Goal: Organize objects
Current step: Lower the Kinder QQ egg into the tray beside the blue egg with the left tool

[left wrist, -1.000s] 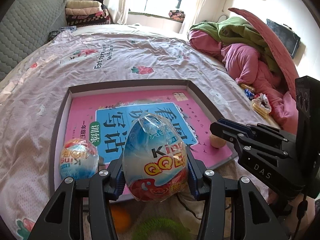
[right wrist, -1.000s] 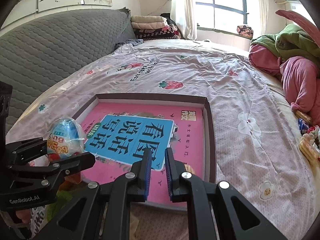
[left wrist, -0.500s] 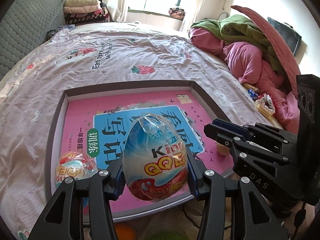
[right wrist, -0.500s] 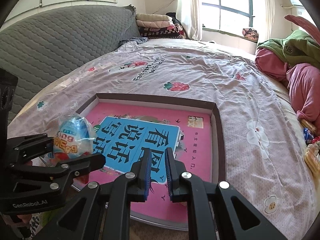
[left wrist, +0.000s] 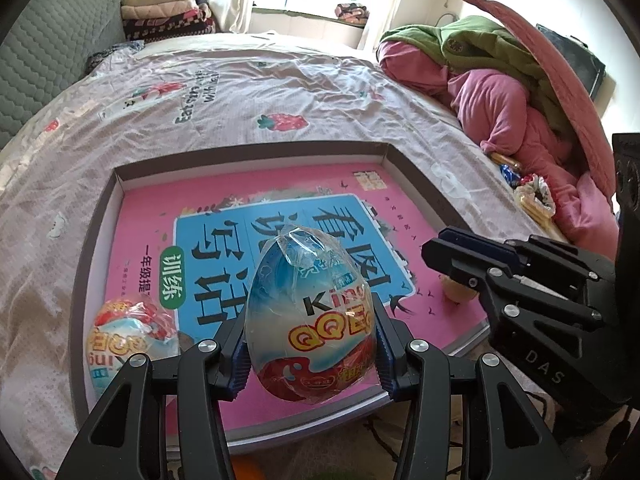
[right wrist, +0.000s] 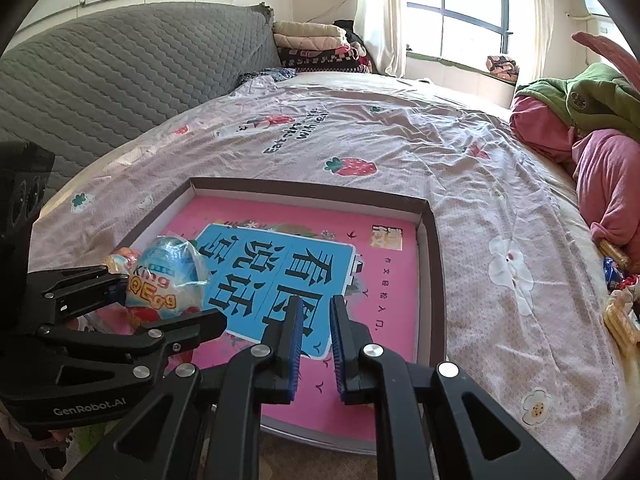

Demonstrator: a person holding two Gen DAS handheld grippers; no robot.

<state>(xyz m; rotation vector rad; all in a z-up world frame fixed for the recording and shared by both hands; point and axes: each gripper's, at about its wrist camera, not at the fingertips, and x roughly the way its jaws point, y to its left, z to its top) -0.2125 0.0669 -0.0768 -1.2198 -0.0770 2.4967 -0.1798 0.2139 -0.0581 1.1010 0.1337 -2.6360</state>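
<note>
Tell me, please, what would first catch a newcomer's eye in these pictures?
The wrapped toy egg pinched in the left tongs, held over the shallow box. Under it lies a pink book, with a second egg at the box's near left corner. The right tongs hang nearly shut, holding nothing.

The box (left wrist: pixel 92 256) floor lies open across its middle and far edge; a wrapped egg (left wrist: pixel 130 338) blocks its near-left corner, a small ball (left wrist: pixel 456 290) its right edge.
</note>
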